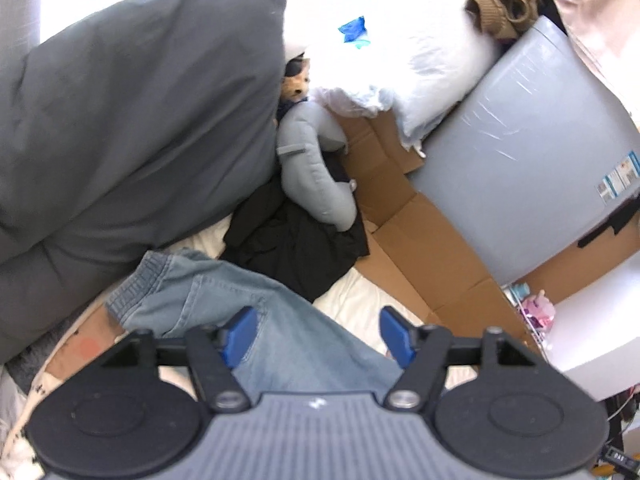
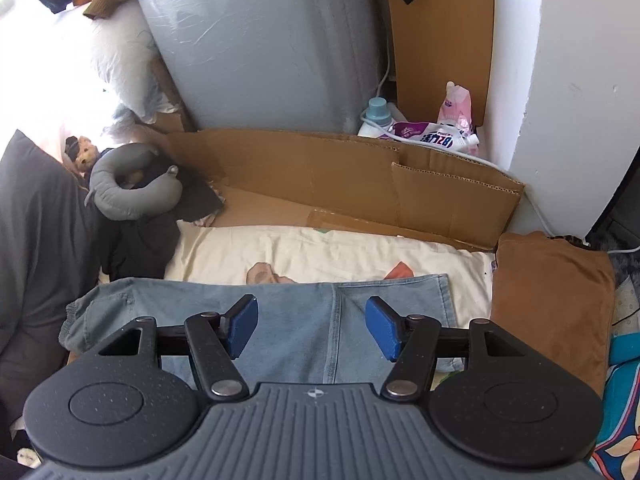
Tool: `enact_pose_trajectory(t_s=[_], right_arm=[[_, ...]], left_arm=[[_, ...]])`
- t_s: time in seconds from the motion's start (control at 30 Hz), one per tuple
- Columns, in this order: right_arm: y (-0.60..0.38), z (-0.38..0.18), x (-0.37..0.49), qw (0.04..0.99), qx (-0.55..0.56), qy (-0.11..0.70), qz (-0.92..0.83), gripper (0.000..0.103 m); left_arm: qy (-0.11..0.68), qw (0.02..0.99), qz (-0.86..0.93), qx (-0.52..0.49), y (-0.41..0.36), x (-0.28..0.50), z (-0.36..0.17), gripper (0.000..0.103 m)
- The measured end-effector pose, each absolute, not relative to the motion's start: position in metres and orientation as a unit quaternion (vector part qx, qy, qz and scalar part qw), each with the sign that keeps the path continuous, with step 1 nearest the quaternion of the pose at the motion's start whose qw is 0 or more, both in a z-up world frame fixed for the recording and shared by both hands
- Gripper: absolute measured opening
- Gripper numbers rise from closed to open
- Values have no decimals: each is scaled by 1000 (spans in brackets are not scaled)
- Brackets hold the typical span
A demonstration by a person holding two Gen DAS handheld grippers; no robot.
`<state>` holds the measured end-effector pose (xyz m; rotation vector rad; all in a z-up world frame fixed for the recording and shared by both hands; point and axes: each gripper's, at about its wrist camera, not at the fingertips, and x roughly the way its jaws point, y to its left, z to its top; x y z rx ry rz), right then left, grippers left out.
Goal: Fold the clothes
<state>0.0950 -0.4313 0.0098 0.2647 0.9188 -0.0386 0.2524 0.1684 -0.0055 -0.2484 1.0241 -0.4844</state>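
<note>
Hidden: the near part of the denim shorts (image 2: 256,320) lies behind the tong bodies in both views, so the lower edge cannot be seen. The small stuffed toy (image 1: 298,80) is half tucked behind the grey pillow (image 1: 140,120), and its shape is hard to make out. The top left of each view is washed out by bright light.

Left view only: the elastic waistband (image 1: 136,288) of the shorts bunched at the left, a black garment (image 1: 296,248) heaped just beyond the shorts, a white pillow (image 1: 400,60) with a blue mark on it.

Right view only: the hem of the shorts lying flat at the right, a folded brown garment (image 2: 552,292) just beside that hem, a bottle (image 2: 374,120) and pouches (image 2: 440,140) behind the cardboard (image 2: 320,176), the cream sheet (image 2: 320,252) beyond the shorts.

Both views: the grey neck pillow (image 2: 128,188) resting on the dark clothing, and the large grey wrapped panel (image 2: 260,40) standing behind the cardboard.

Shorts: spread sideways on the bed, waistband to the left, hem to the right, directly under both tongs.

Left tongs (image 1: 318,334): blue pads spread wide apart, nothing between them, positioned over the waistband half of the denim; whether the pads touch the cloth cannot be told.

Right tongs (image 2: 312,326): pads likewise spread wide, holding nothing, positioned above the middle seam of the shorts.
</note>
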Motion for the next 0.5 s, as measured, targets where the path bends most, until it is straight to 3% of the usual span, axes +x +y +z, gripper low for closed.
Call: enact_pose_trajectory(t_s=[0.5], right_arm=[[-422,-89,102,890,52,453,-10,67]], left_arm=[[523,820,-211,-96,134,294,-101,72]])
